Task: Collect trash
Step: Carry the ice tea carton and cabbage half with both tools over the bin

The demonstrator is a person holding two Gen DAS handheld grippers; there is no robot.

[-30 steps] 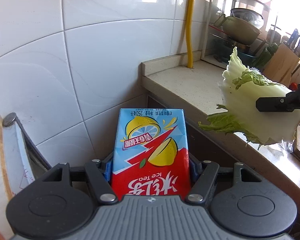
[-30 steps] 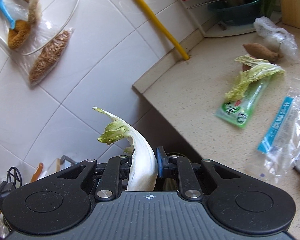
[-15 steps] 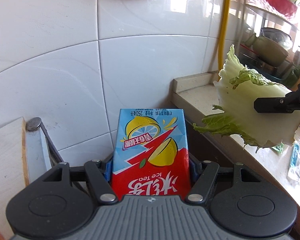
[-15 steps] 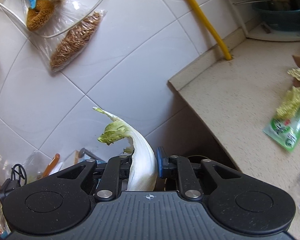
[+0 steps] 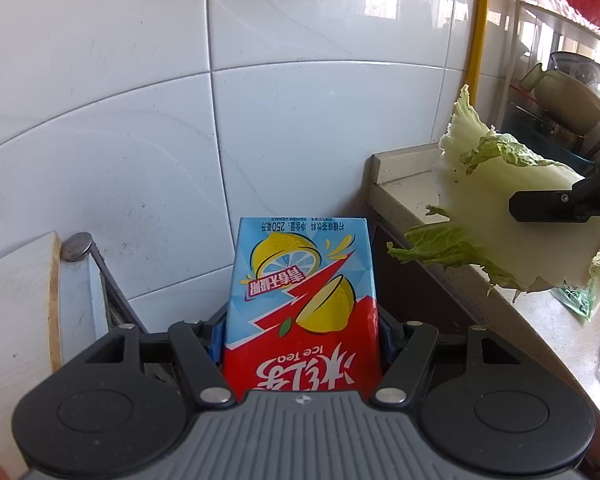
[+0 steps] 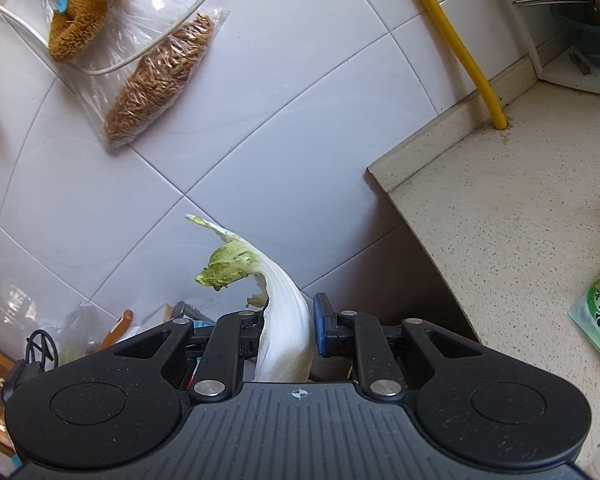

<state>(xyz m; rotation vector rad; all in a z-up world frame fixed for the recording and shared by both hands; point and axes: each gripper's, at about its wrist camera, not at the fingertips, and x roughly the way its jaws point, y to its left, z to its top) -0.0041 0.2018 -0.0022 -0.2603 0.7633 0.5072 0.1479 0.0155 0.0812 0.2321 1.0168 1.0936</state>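
The left gripper (image 5: 302,332) pinches a juice carton (image 5: 302,304); the right gripper (image 6: 288,326) pinches a cabbage leaf (image 6: 284,320) beside the counter (image 6: 512,208). The limp leaf could tear loose.

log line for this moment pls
left gripper: shut on ice tea carton | right gripper: shut on cabbage leaf

My left gripper (image 5: 302,336) clamps its load, tilted down; at three o'clock, my right gripper (image 6: 286,330) pinches nearly closed.
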